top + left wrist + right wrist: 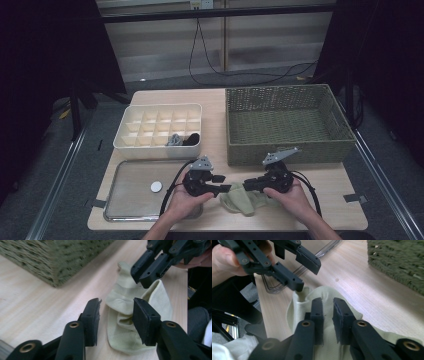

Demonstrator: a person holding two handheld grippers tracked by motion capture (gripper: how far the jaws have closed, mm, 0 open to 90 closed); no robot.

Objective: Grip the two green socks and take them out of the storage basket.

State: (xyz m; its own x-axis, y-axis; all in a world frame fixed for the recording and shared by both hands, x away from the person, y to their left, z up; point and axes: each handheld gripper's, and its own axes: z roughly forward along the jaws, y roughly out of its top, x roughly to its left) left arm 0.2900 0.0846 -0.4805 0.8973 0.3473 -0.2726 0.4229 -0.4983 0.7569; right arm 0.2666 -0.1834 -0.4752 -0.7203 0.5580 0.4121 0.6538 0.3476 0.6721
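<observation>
At the table's near edge, a pale green sock (243,198) lies crumpled on the bare wood between a person's two hand-held grippers, roughly midway along that edge. The left gripper (226,188) hovers at the sock's left end with its jaws spread wide and nothing between them; in the left gripper view the sock (132,315) sits in the gap ahead of the pads, untouched. The right gripper (246,184) rests over the sock's upper fold, its jaws drawn narrow with a slim gap between them, the fabric (324,302) bunched just beneath and ahead; whether the pads pinch the cloth cannot be told. Behind the sock, a green woven basket (285,149) fills the far right part of the table and stands empty, its near wall close to the grippers. Toward the far left corner, a white divider box (157,148) of small square compartments holds a grey bundle (174,139) and a dark bundle (192,138) side by side in two cells of its near row; the other cells are bare. At the near left corner lies a shallow clear tray (112,200) holding one small white disc (156,186). Open wood runs in a strip between box and basket, and at the near right corner of the table beside the person's right hand (295,197).
</observation>
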